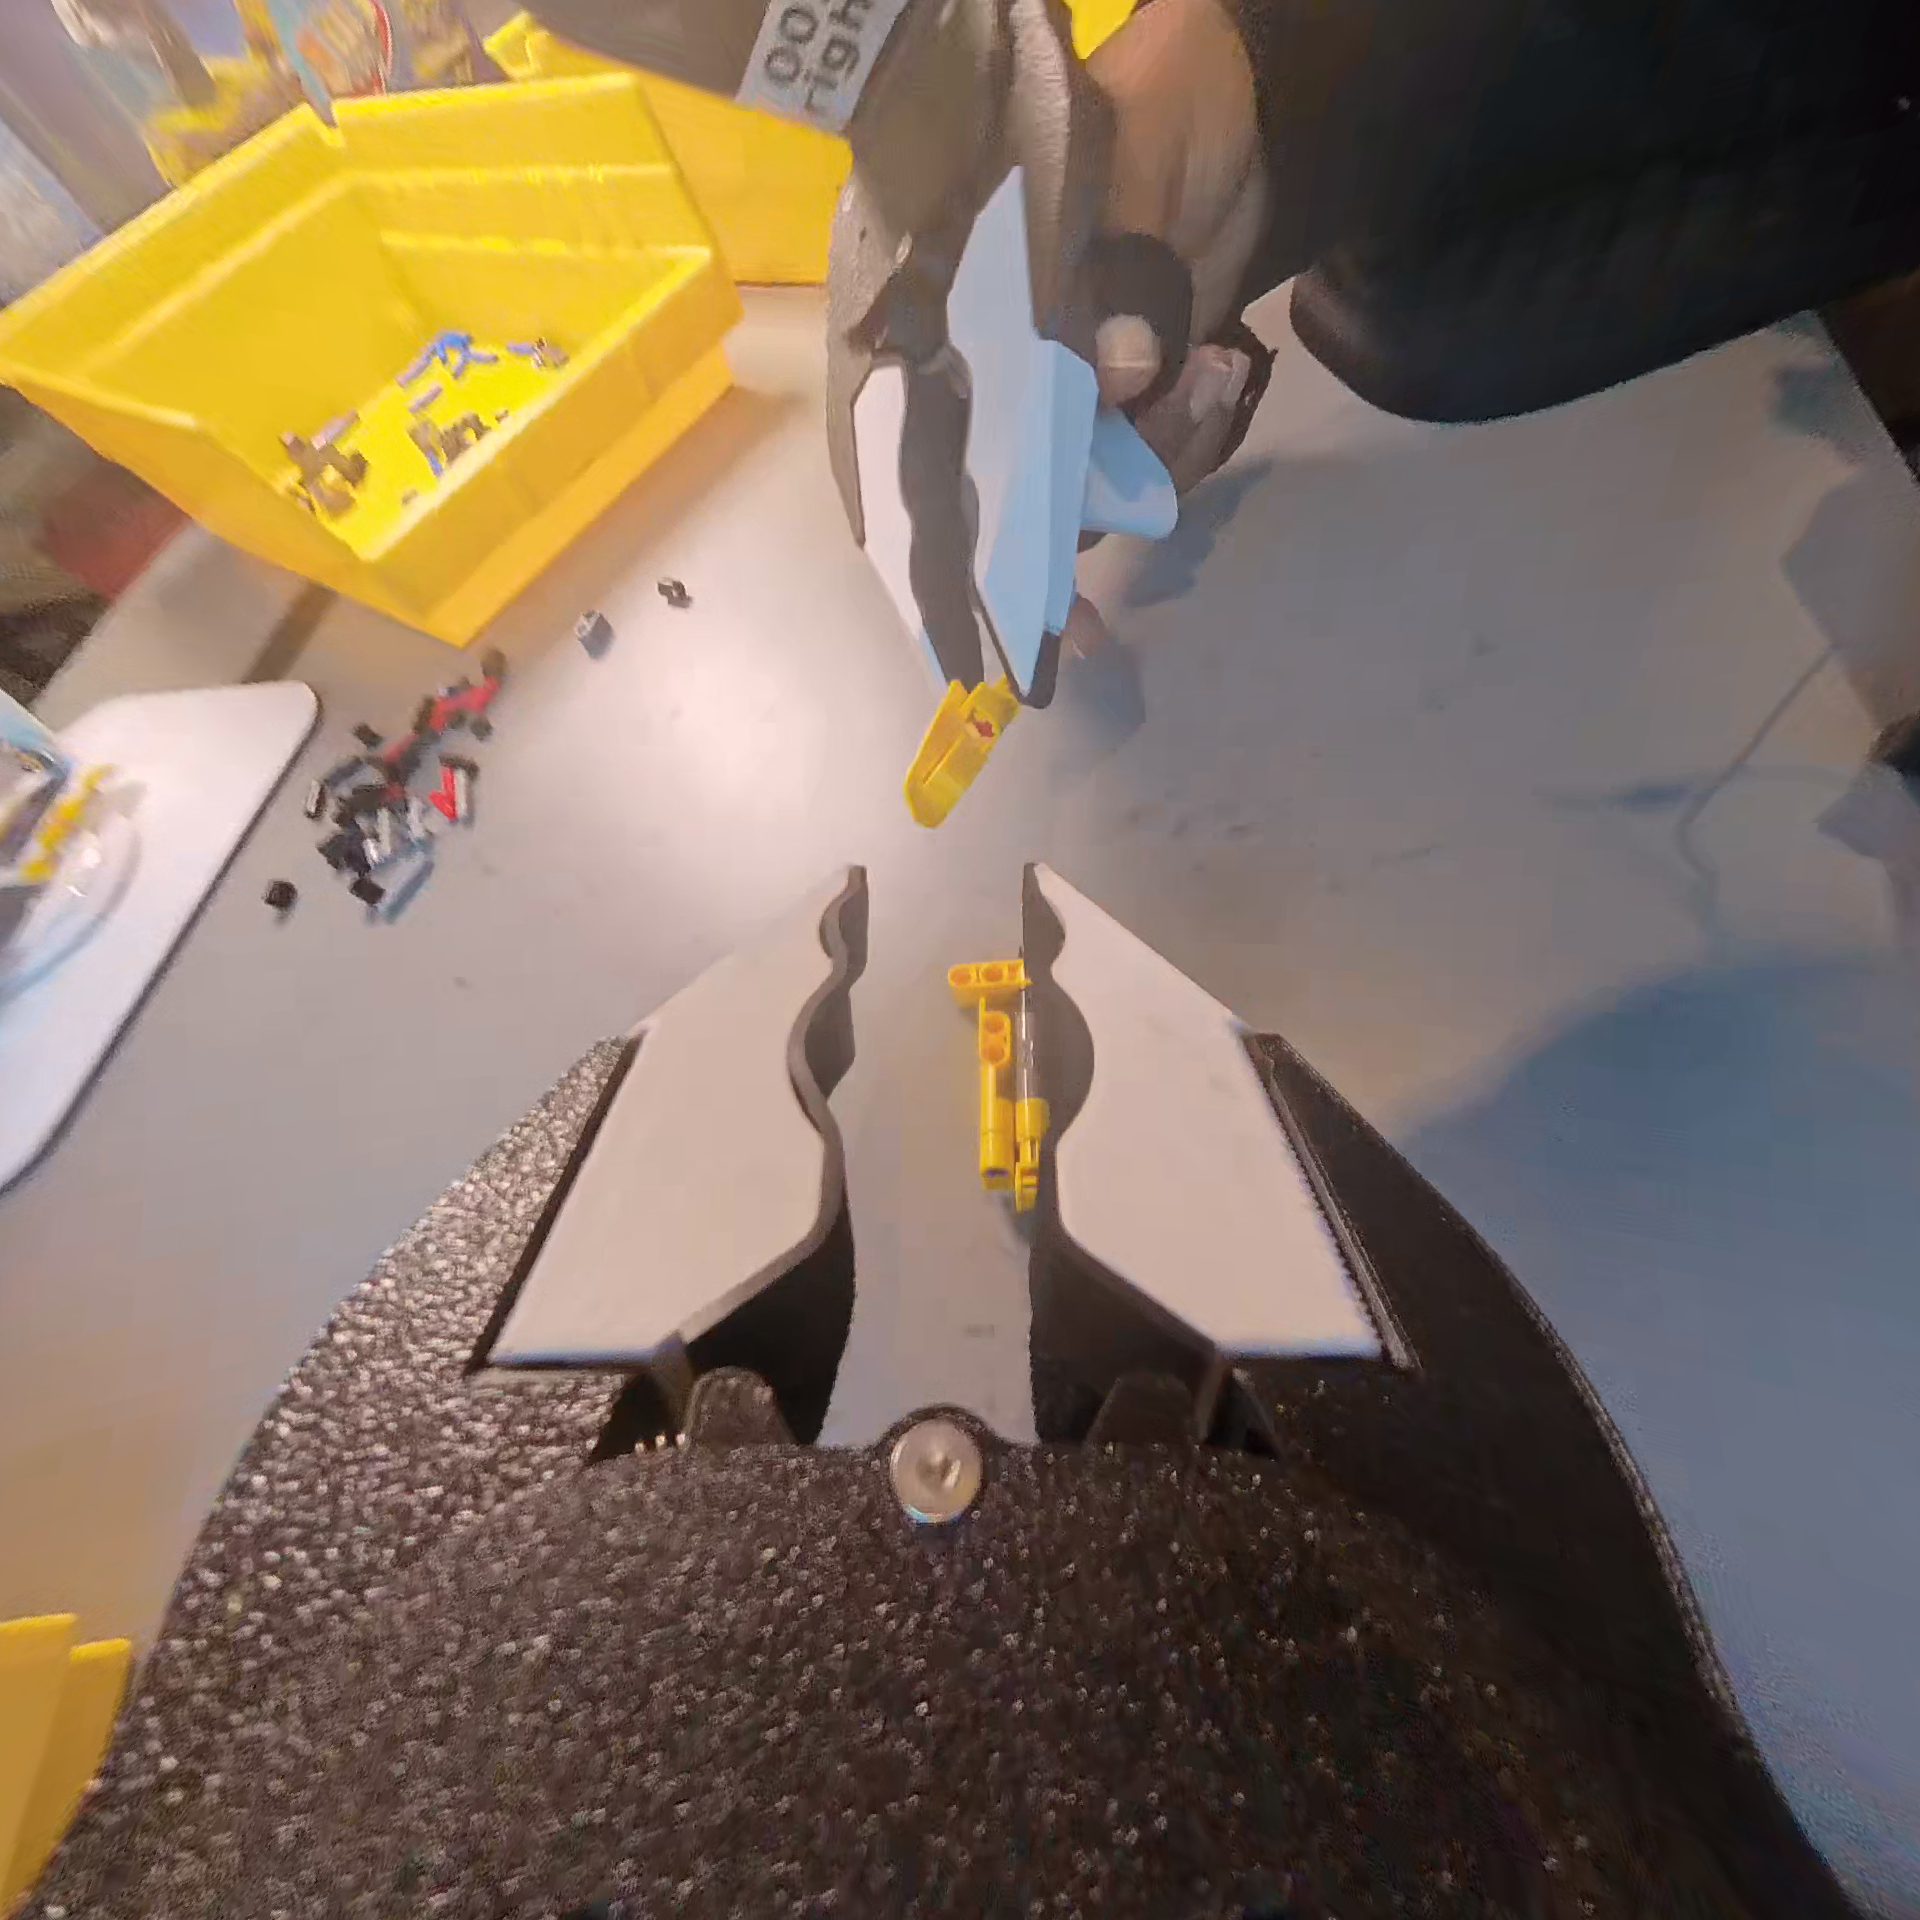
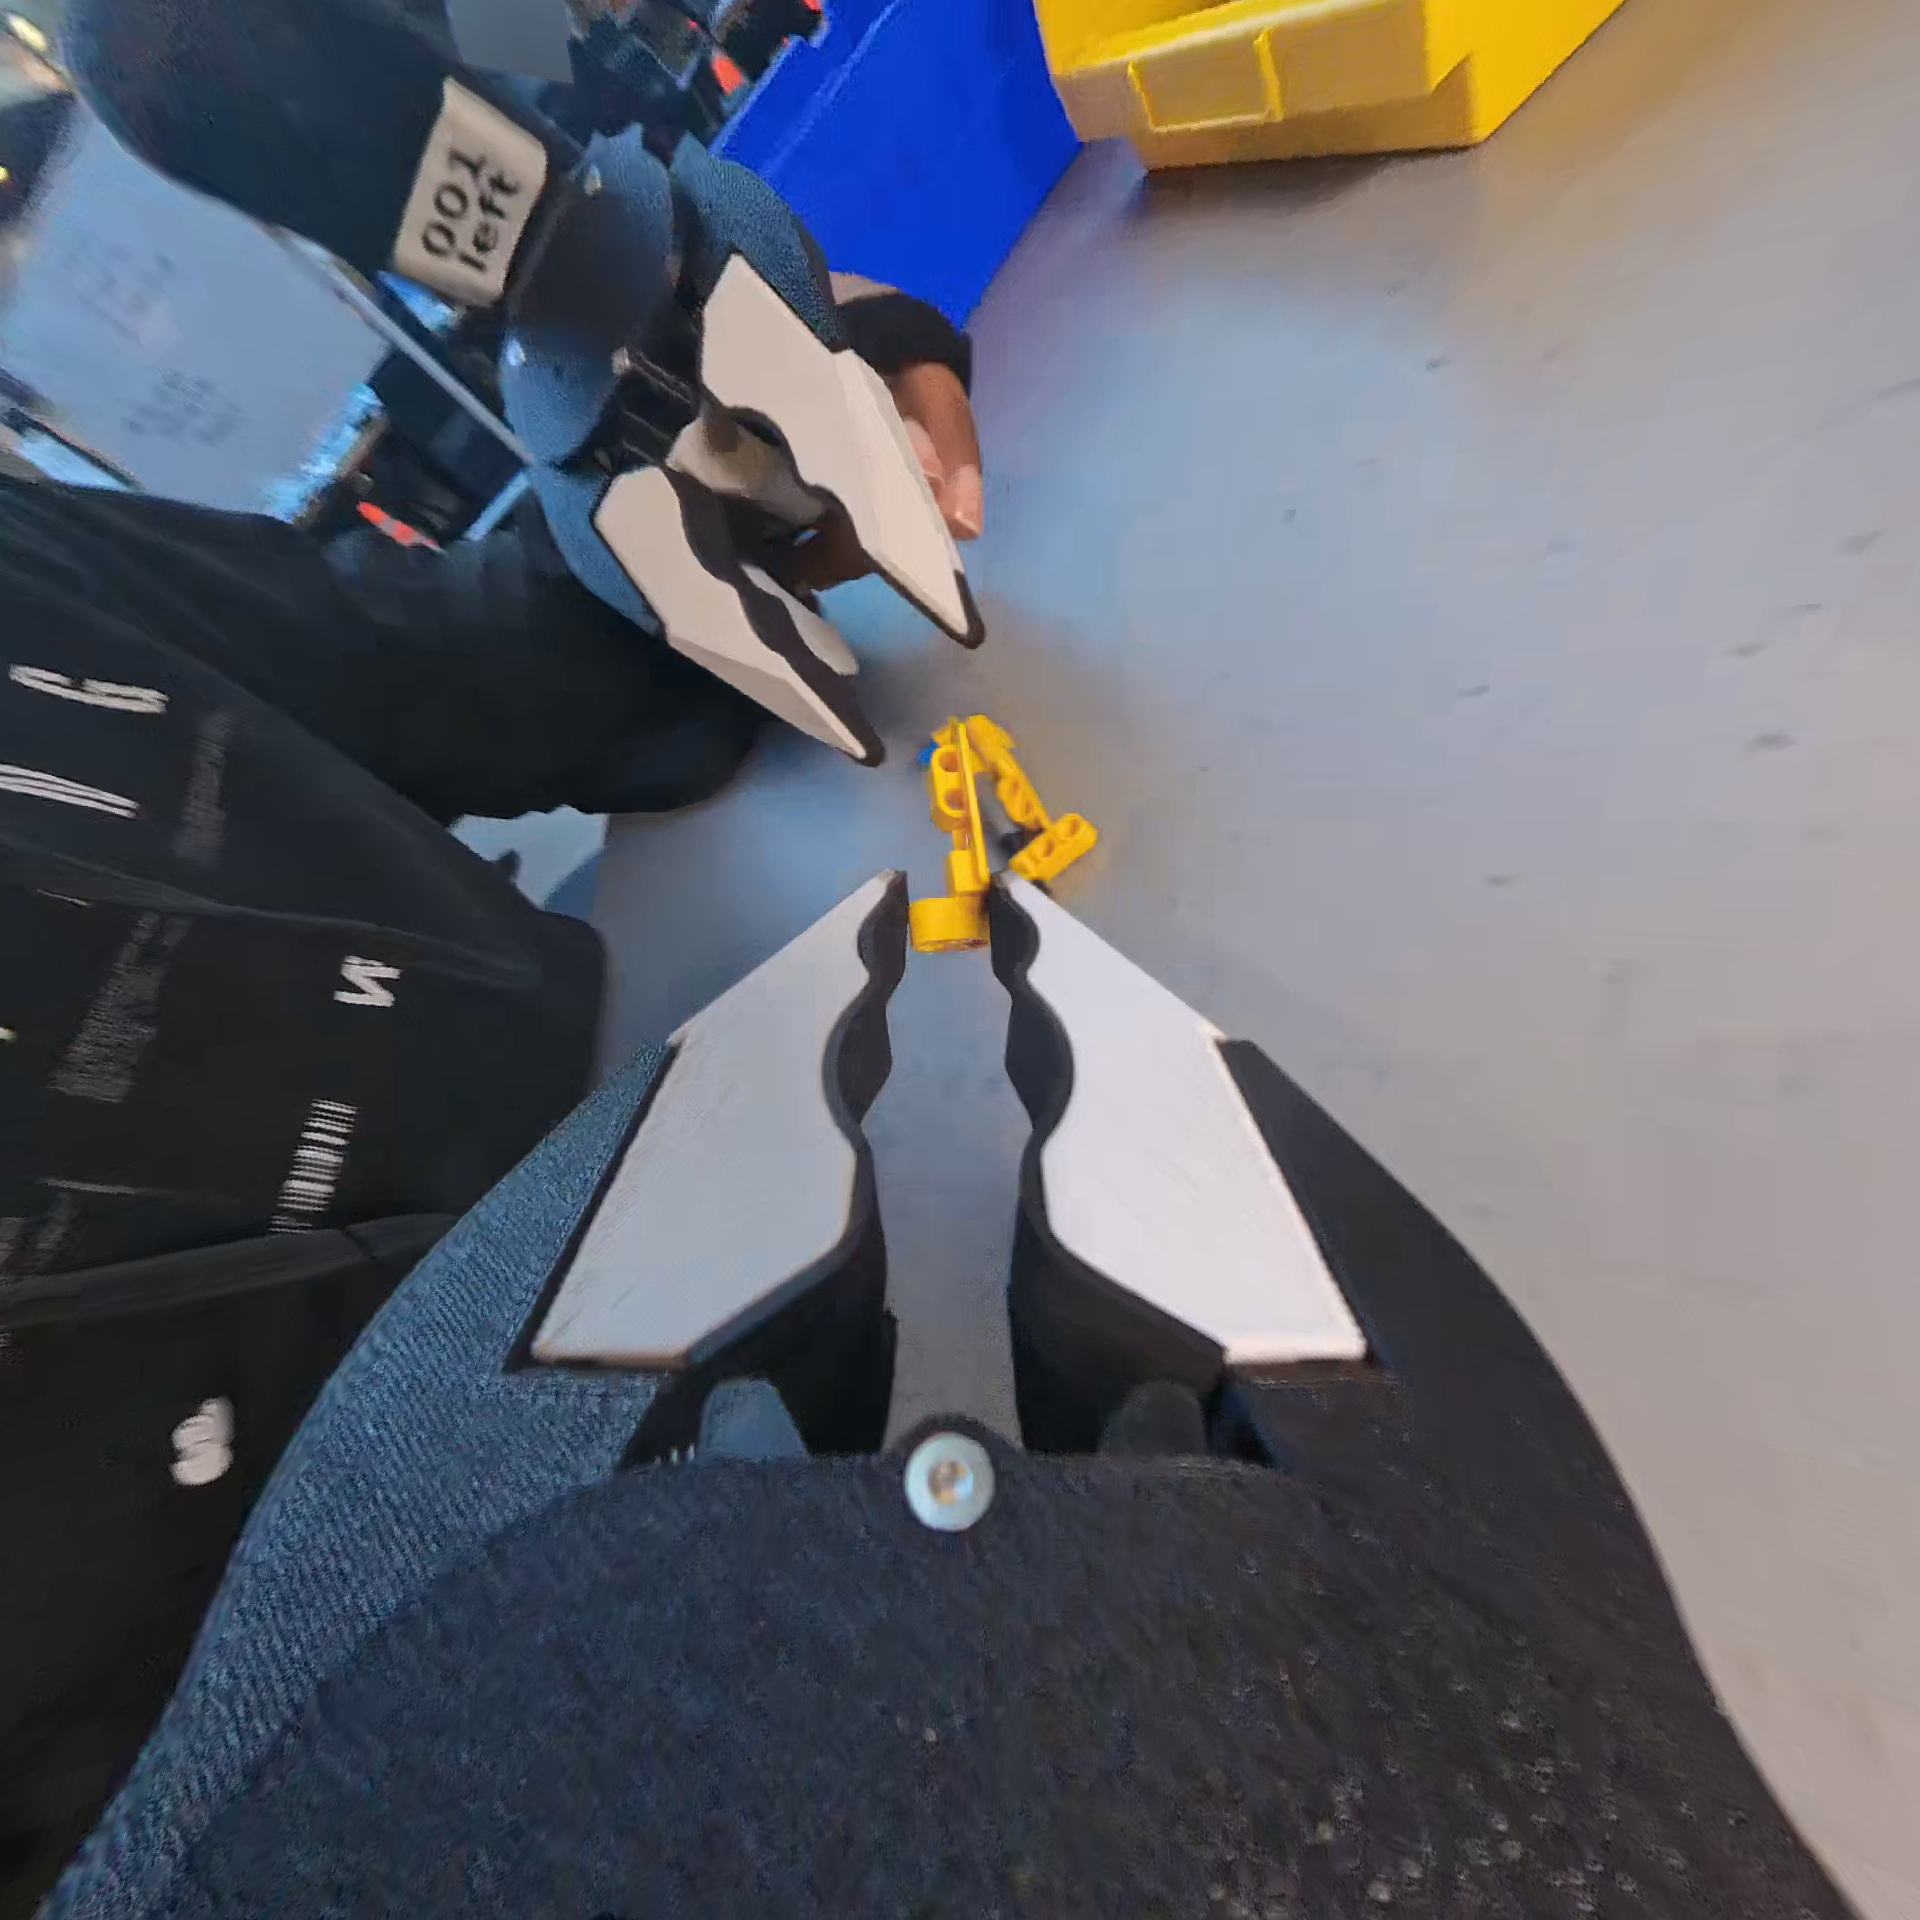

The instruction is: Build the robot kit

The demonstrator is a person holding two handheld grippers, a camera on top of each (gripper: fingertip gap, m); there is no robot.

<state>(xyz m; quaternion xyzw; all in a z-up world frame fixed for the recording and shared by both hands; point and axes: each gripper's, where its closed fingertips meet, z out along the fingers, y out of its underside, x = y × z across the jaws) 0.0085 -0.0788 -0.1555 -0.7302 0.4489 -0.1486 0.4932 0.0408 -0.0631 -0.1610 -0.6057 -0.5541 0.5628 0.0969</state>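
Note:
A yellow pinned-beam assembly (image 1: 1001, 1081) lies on the grey table between the fingers of my left gripper (image 1: 943, 873), close to its right finger. The left gripper is open and empty. My right gripper (image 2: 948, 883) is shut on a small yellow piece (image 2: 945, 922) at its fingertips. In the left wrist view the right gripper (image 1: 997, 681) comes down from above and holds this piece (image 1: 951, 758) just over the table, beyond my left fingertips. In the right wrist view the assembly (image 2: 982, 800) lies right past the held piece, under the open left gripper (image 2: 920, 686).
A yellow bin (image 1: 603, 488) holding several small parts stands at the far left, with a loose pile of black and red parts (image 1: 405, 790) in front of it. A white mat (image 1: 156, 790) lies at the left edge. A blue bin (image 2: 904, 156) and another yellow bin (image 2: 1299, 73) stand farther off. Tip to tip, the grippers are about 5 cm apart.

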